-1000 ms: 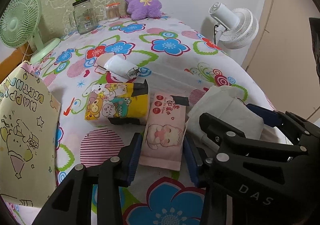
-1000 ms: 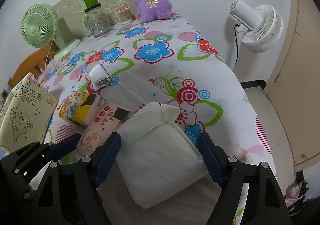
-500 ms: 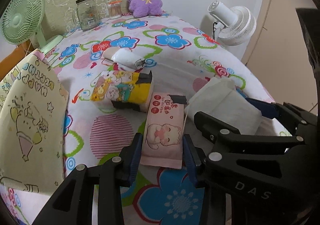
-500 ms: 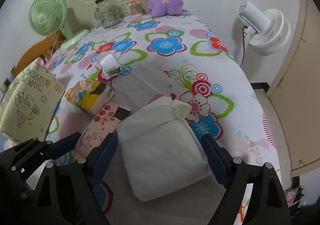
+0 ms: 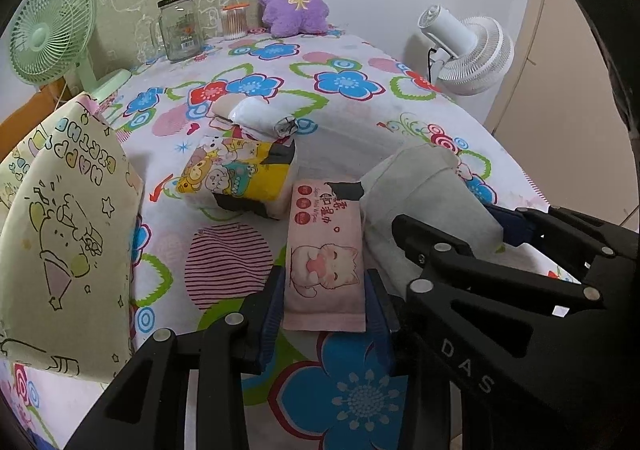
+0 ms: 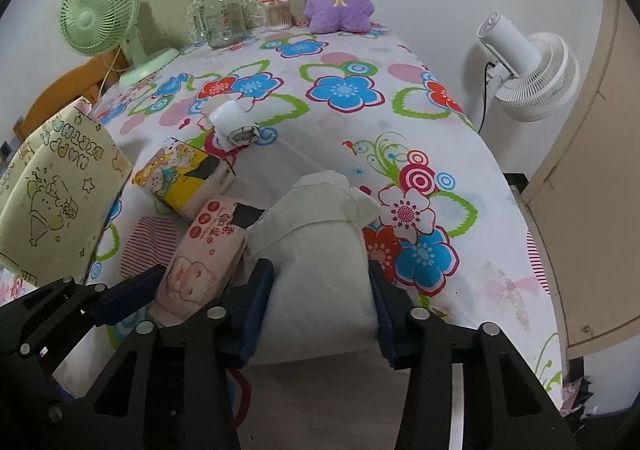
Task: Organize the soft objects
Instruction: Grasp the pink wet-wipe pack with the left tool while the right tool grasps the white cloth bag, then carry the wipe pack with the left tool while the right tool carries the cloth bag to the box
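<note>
While the left tongs (image 5: 325,308) pinch the near end of the flat pink cat-printed wet-wipe pack (image 5: 325,250) on the flower-patterned worktop (image 5: 344,98), the right tongs (image 6: 322,308) squeeze the soft white fabric pouch (image 6: 320,250) just beside it.

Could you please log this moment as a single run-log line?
left gripper: shut on pink wipes pack | right gripper: shut on white pouch | both on floral bedsheet | gift bag: left
</note>
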A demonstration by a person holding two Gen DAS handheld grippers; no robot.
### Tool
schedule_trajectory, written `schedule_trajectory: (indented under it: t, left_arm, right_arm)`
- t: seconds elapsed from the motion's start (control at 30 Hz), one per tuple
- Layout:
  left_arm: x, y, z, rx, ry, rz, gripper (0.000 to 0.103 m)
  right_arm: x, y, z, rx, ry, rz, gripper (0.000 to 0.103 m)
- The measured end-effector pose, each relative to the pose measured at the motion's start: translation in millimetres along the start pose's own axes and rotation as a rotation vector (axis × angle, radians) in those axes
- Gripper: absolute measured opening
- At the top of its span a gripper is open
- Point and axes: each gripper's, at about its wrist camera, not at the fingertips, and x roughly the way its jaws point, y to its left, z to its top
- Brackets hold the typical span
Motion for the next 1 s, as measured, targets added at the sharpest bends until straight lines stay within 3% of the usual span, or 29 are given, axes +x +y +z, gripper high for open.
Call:
schedule_trajectory:
  t: [0.13, 1.0]
  left_arm:
    - [-6, 0, 2, -0.005, -0.018, -0.006, 0.039]
    - [-78, -1, 31, -0.008, -0.179, 0.006, 0.039]
  right_arm:
    - [-7, 0, 2, 0.007, -0.016, 0.006, 0.042]
    - [-83, 10, 31, 0.007, -0.17, -0.007, 0.042]
